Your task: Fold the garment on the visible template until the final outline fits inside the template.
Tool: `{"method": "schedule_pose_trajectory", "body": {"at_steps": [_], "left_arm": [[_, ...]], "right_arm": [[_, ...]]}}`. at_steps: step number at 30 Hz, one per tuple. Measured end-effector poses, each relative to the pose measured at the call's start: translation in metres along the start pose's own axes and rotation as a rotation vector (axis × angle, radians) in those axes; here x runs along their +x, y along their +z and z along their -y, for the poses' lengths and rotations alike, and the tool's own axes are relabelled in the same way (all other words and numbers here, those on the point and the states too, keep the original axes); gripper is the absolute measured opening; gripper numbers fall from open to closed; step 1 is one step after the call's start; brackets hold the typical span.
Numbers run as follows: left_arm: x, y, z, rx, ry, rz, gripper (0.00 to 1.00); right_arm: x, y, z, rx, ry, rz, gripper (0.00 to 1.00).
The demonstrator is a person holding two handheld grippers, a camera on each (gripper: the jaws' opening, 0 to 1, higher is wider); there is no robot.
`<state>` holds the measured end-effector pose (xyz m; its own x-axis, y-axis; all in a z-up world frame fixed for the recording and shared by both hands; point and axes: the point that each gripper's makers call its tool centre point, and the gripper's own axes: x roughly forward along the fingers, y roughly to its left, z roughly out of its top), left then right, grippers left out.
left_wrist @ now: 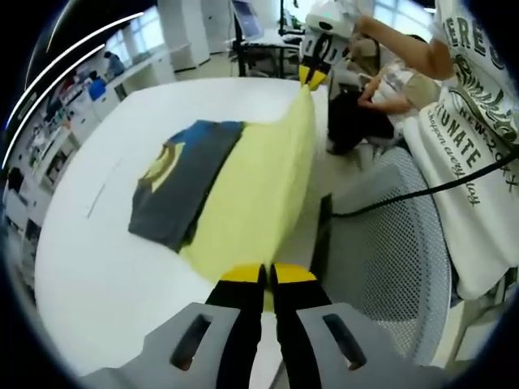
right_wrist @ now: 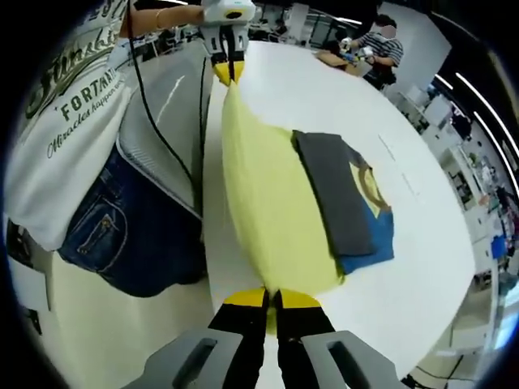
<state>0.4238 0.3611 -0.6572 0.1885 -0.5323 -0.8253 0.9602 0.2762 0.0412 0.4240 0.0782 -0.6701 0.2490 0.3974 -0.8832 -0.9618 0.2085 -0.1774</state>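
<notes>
Your body and a mesh chair (left_wrist: 389, 243) stand just beside both tongs. The left tongs (left_wrist: 264, 274) and right tongs (right_wrist: 272, 298) each pinch an end of the yellow garment (left_wrist: 259, 194), stretched lengthwise between them, over the white bench (left_wrist: 89, 275).

The yellow garment (left_wrist: 259, 194) is soft, matt cloth, as is the grey and blue folded piece (left_wrist: 182, 182). The white table (left_wrist: 97, 267) looks smooth and faintly glossy.

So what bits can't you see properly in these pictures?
- Garment: the lifted yellow flap hides its near part in both views.
- Picture on the garment: partly under the grey fold in the right gripper view.
- Template: no clear outline; a faint line on the table is too thin to tell.
- Left gripper and right gripper: the pinched cloth edges are hidden inside the jaws.
</notes>
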Motion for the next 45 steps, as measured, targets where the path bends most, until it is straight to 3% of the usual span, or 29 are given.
{"method": "schedule_pose_trajectory", "body": {"at_steps": [20,37,45], "left_arm": [[0.0,0.023,-0.062,0.044,0.13,0.065,0.01],[0.005,0.031,-0.097,0.036,0.179,0.09,0.01],[0.007,0.035,-0.125,0.049,0.222,0.096,0.01]], "right_arm": [[0.005,0.009,0.055,-0.041,-0.142,0.007,0.0],[0.016,0.013,0.096,-0.026,-0.214,0.029,0.0],[0.023,0.02,0.125,-0.005,-0.261,0.046,0.0]]}}
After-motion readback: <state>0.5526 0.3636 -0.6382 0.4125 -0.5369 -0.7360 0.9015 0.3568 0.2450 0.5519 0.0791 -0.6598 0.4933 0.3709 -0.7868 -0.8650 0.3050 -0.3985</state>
